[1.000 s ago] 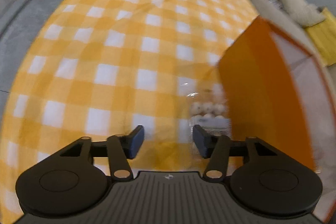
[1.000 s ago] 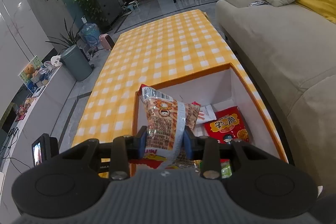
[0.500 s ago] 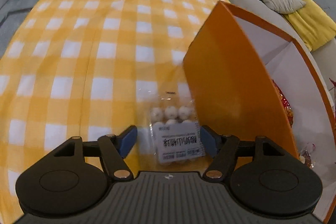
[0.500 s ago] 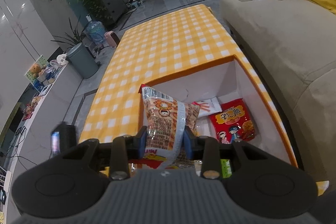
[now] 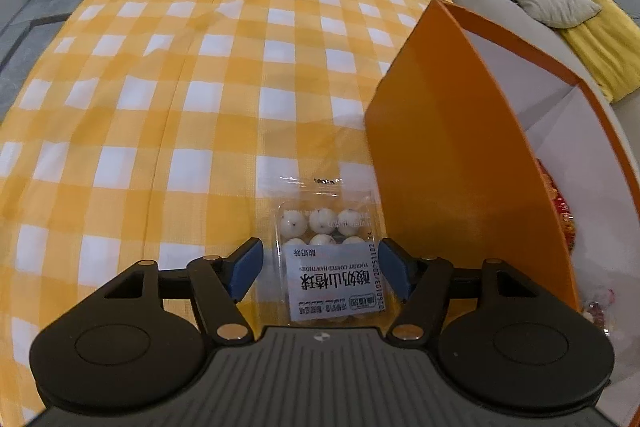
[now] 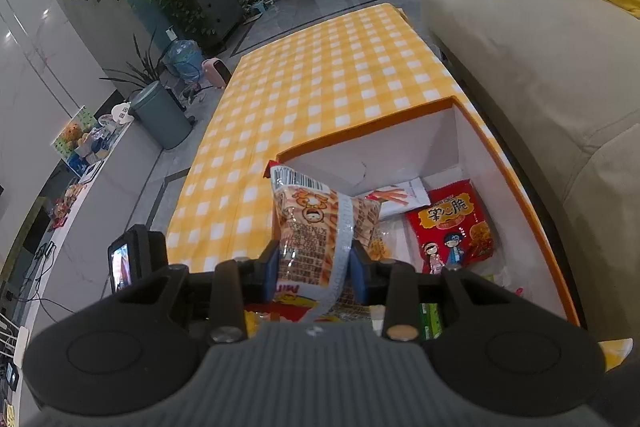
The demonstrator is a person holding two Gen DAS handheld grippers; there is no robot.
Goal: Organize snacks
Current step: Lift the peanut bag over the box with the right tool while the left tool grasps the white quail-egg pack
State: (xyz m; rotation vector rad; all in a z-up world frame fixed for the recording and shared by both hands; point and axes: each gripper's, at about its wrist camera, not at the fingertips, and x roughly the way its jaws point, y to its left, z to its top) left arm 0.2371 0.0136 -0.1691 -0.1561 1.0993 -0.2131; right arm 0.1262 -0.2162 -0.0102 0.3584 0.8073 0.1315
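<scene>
A clear pack of white yogurt-coated balls point(image 5: 320, 223) lies flat on the yellow checked tablecloth point(image 5: 200, 67), right beside the outer wall of the orange box point(image 5: 452, 147). My left gripper point(image 5: 322, 265) stands open astride the pack, its blue pads on either side and not pressing on it. In the right wrist view my right gripper point(image 6: 316, 267) is shut on an orange snack bag point(image 6: 316, 219) with a barcode at its top. It holds the bag upright over the near left part of the orange box point(image 6: 380, 151).
Inside the white-lined box lie a red snack packet point(image 6: 452, 223), a white packet point(image 6: 400, 195) and other wrappers. A beige sofa point(image 6: 540, 47) runs along the table's right side. A grey bin point(image 6: 160, 115) stands on the floor to the left.
My left gripper has shifted across the cloth toward the box and its jaws have widened; the pack now lies between its fingers. The right gripper still holds the bag in the same place.
</scene>
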